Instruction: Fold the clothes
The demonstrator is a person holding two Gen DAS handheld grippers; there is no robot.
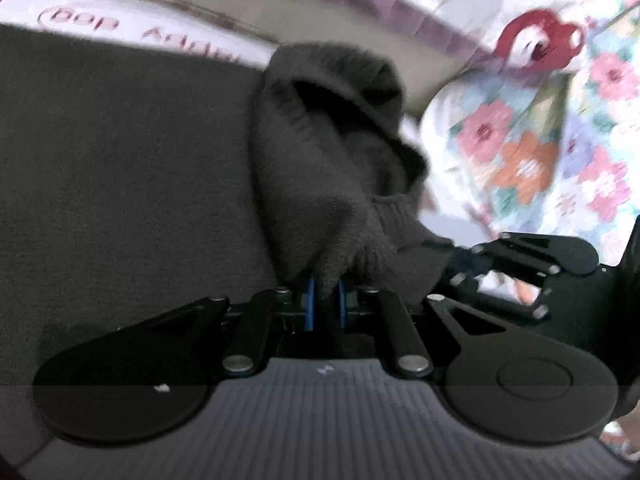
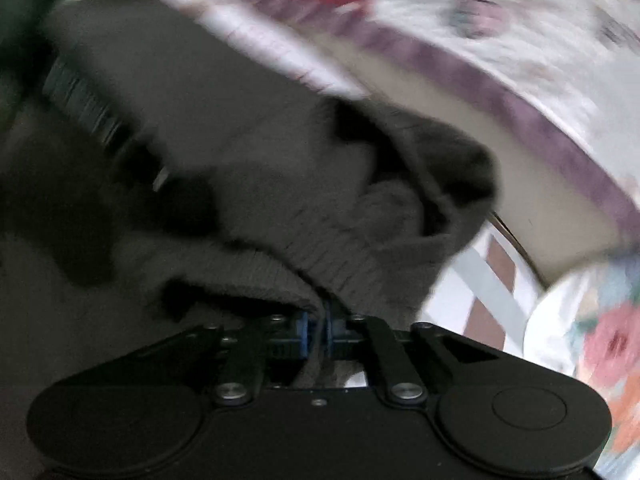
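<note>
Between both grippers' fingers (image 1: 308, 304), dark knit sweater (image 1: 328, 152) pinched.

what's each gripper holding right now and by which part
Both hold the dark knit garment: left gripper pinches a bunched fold, right gripper the ribbed edge.

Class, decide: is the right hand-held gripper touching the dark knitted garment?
Touching. The right wrist view shows the right hand-held gripper closed on the dark knitted garment, its ribbed edge between the blue pads.
</note>
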